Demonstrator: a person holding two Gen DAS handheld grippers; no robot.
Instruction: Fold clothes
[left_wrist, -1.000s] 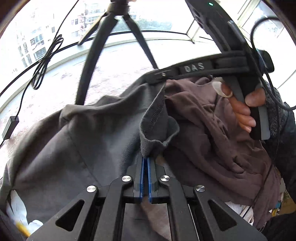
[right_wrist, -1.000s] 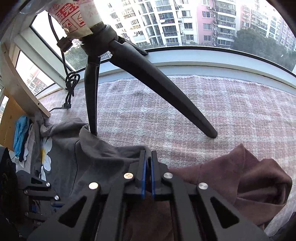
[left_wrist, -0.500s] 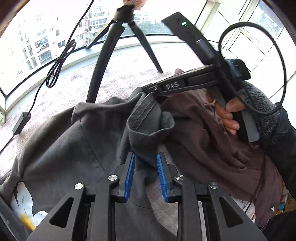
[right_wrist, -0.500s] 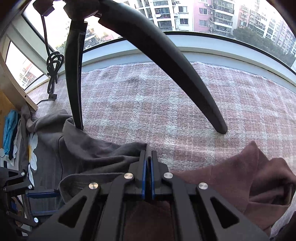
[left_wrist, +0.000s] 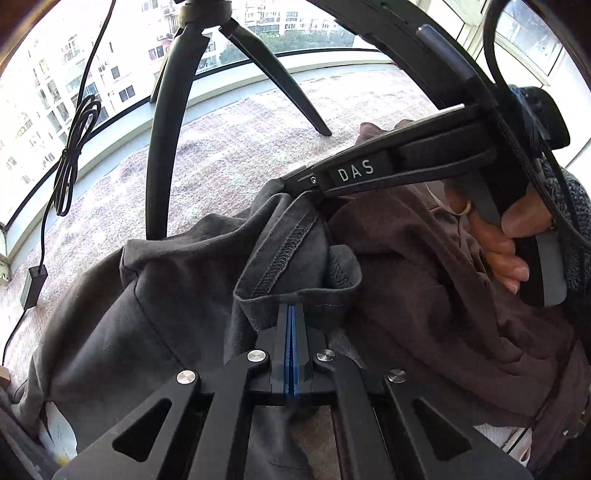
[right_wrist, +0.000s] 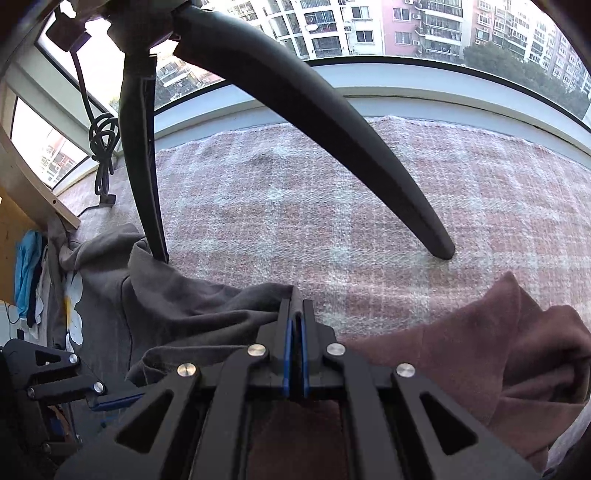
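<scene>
Grey sweatshirt (left_wrist: 155, 314) hem pinched in clenched left hand-held gripper (left_wrist: 291, 314), another fold clamped by right hand-held gripper (right_wrist: 294, 321), brown garment (left_wrist: 424, 288) alongside, plaid blanket (right_wrist: 332, 206) underneath, tripod (right_wrist: 314, 110) legs on it.

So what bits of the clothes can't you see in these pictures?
- Grey shirt: lower part hidden under the left gripper, left view.
- Brown garment: cut off at the edge, right view; its type is unclear.
- Flower print: partly hidden by folds, right view.
</scene>
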